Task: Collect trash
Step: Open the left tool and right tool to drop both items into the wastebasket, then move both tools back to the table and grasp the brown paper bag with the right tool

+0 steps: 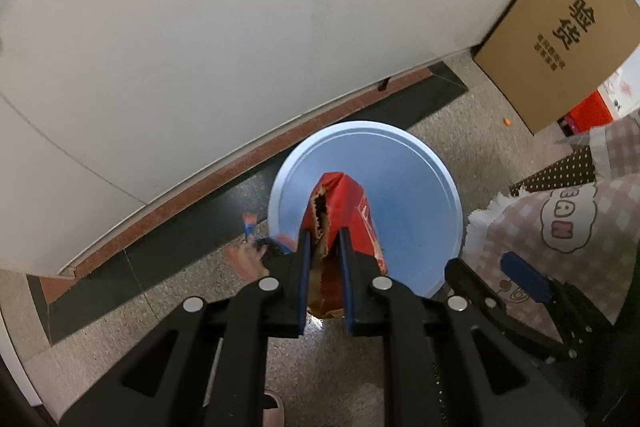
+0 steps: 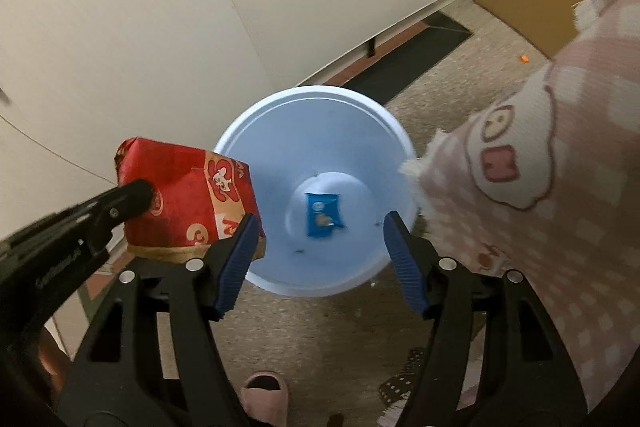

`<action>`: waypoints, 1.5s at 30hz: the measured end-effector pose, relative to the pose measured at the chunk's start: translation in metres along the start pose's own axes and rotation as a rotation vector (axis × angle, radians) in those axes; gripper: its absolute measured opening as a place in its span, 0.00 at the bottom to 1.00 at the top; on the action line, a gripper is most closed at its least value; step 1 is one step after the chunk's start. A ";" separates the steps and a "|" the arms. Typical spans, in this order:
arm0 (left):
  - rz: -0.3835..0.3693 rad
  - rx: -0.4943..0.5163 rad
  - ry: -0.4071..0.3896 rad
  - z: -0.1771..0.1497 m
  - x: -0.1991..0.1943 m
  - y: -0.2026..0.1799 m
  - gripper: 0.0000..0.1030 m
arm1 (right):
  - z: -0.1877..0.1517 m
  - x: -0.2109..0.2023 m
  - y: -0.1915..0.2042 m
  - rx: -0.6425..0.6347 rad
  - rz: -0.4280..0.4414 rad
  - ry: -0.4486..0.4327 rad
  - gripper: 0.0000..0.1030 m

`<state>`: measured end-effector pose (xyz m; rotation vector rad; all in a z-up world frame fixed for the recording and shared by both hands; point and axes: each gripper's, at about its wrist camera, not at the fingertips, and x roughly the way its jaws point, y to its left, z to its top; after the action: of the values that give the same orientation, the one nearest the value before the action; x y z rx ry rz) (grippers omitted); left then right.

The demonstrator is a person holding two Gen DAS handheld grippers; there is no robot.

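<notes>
A torn red paper box [image 1: 344, 223] with gold patterns hangs over the near rim of a light blue bin [image 1: 412, 183], and my left gripper [image 1: 325, 235] is shut on it. In the right wrist view the same red box [image 2: 188, 195] hangs at the bin's left edge, pinched by the left gripper [image 2: 136, 197]. My right gripper [image 2: 320, 223] stands open above the blue bin [image 2: 320, 115] with nothing between its fingers. A small blue snack packet [image 2: 322, 215] lies on the bin's bottom.
White cabinet doors [image 1: 180, 39] rise behind the bin, above a dark and reddish floor strip. A brown cardboard box [image 1: 560, 35] stands at the right. A pink checked sleeve [image 2: 540, 187] hangs at the right. A pink slipper [image 2: 264, 395] is below, and a small orange scrap [image 2: 523, 58] lies on the speckled floor.
</notes>
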<state>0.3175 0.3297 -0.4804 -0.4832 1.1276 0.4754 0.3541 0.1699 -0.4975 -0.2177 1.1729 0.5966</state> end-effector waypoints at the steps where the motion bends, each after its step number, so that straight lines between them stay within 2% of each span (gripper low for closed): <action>1: -0.001 0.008 0.000 0.002 0.001 -0.004 0.13 | -0.001 -0.004 -0.001 0.000 -0.017 -0.010 0.62; 9: -0.016 0.032 -0.030 0.021 -0.014 -0.022 0.13 | 0.000 -0.022 -0.008 0.025 -0.037 -0.053 0.63; 11: -0.029 0.035 -0.043 0.026 -0.020 -0.026 0.17 | 0.001 -0.027 -0.010 0.034 -0.035 -0.062 0.63; 13: -0.046 0.031 -0.057 0.030 -0.026 -0.029 0.29 | 0.003 -0.030 -0.011 0.035 -0.035 -0.069 0.63; 14: -0.051 0.031 -0.065 0.031 -0.029 -0.030 0.47 | 0.003 -0.031 -0.011 0.033 -0.035 -0.070 0.63; 15: -0.052 0.036 -0.073 0.032 -0.032 -0.031 0.59 | 0.003 -0.033 -0.011 0.031 -0.036 -0.071 0.63; 17: -0.036 0.053 -0.095 0.032 -0.039 -0.032 0.60 | 0.003 -0.035 -0.009 0.031 -0.035 -0.073 0.63; 24: -0.051 0.048 -0.079 0.028 -0.064 -0.011 0.61 | 0.000 -0.051 0.001 0.008 -0.020 -0.078 0.63; 30: -0.035 0.000 -0.085 0.014 -0.099 0.024 0.61 | -0.002 -0.073 0.026 -0.037 0.043 -0.074 0.63; 34: -0.035 -0.029 -0.117 0.003 -0.137 0.044 0.62 | -0.004 -0.098 0.050 -0.078 0.087 -0.094 0.63; 39: -0.033 -0.065 -0.235 -0.008 -0.205 0.063 0.62 | -0.001 -0.154 0.080 -0.121 0.128 -0.182 0.63; 45: -0.073 -0.103 -0.450 -0.017 -0.319 0.064 0.67 | 0.003 -0.253 0.093 -0.109 0.118 -0.357 0.66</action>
<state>0.1551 0.3342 -0.1979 -0.4755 0.6538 0.5479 0.2410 0.1659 -0.2531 -0.1279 0.8125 0.7697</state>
